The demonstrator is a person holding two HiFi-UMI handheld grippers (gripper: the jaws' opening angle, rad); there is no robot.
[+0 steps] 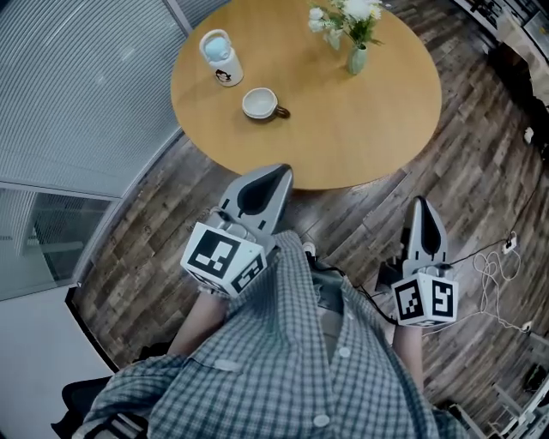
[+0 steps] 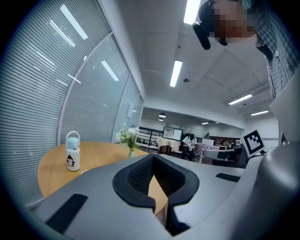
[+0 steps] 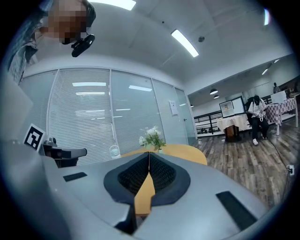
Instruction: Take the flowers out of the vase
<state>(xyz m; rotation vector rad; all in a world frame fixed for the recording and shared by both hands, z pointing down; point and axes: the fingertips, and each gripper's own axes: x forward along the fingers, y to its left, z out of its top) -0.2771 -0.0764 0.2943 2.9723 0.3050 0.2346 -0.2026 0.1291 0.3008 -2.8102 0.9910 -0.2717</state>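
Note:
White flowers (image 1: 347, 15) stand in a small pale green vase (image 1: 357, 60) at the far side of a round wooden table (image 1: 360, 129). My left gripper (image 1: 273, 177) is shut and empty, its tip just at the table's near edge. My right gripper (image 1: 420, 206) is also shut and empty, over the floor a little short of the table. The left gripper view shows the flowers (image 2: 127, 137) far beyond the closed jaws of my left gripper (image 2: 153, 157). In the right gripper view the flowers (image 3: 152, 136) rise just above the closed tips of my right gripper (image 3: 149, 153).
A white and blue bottle (image 1: 220, 57) and a white cup (image 1: 260, 103) sit on the table's left part. A glass wall with blinds (image 1: 77, 94) runs along the left. Cables (image 1: 493, 266) lie on the wooden floor at the right. A person sits far off (image 3: 258, 111).

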